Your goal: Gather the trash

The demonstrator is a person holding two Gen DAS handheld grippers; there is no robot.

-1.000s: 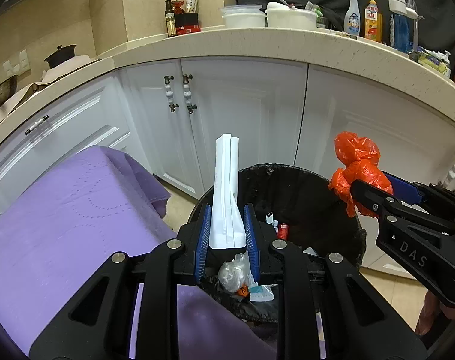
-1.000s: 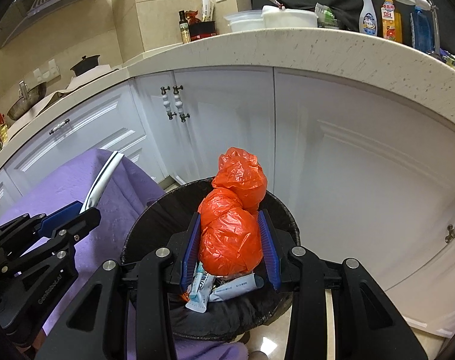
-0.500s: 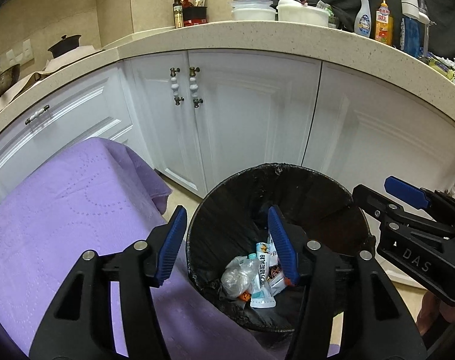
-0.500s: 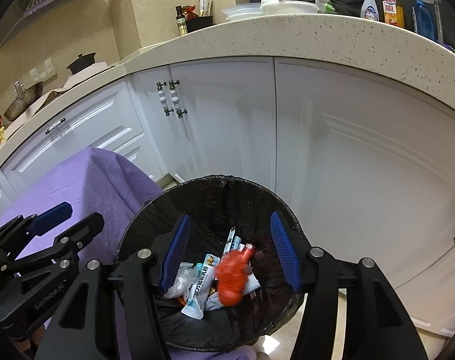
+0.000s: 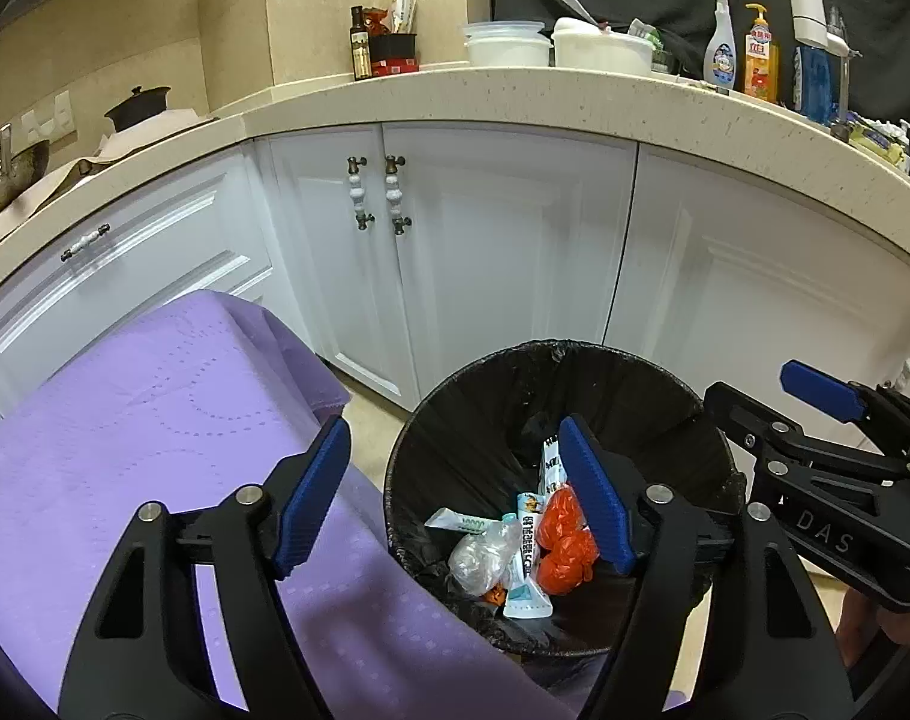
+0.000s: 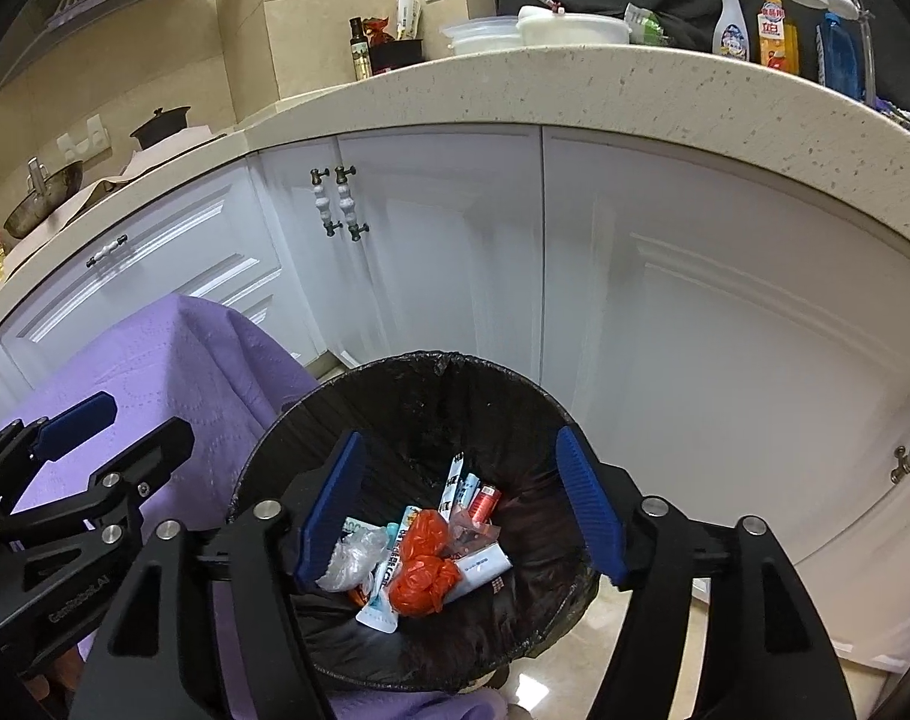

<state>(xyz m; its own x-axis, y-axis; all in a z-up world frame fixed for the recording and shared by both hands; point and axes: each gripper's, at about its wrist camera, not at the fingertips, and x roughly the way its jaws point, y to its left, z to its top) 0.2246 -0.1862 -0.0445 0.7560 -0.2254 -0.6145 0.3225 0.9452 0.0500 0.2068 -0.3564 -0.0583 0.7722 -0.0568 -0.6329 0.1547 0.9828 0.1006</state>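
Orange bag (image 6: 422, 570) now in bin (image 6: 395, 396) on wrappers; white strip (image 5: 549, 468) dropped in too. I see both loads delivered. My left hand-held gripper (image 5: 455, 501) and right hand-held gripper (image 6: 460, 507) have just been opening, jaws apart, nothing between. Writing: "DAS" on right gripper body, "GenRobot.AI" on left. Purple cloth (image 5: 155, 450) beside bin.

Left tongs (image 5: 455, 498) low in the frame, blue pads spread wide, just been opening, nothing between them. Beyond, at lower centre, black-lined trash bin (image 5: 565, 492) holding a crumpled orange bag (image 5: 565, 546), a clear plastic wad (image 5: 478, 558) and white wrappers (image 5: 523, 576). Right tongs (image 5: 754, 390) entering from the right edge, jaws parted, empty. Purple cloth (image 5: 155, 432) filling the lower left. White cabinet doors (image 5: 502, 252) behind, beige table (image 5: 514, 90) arching across the top with bottles and bowls.
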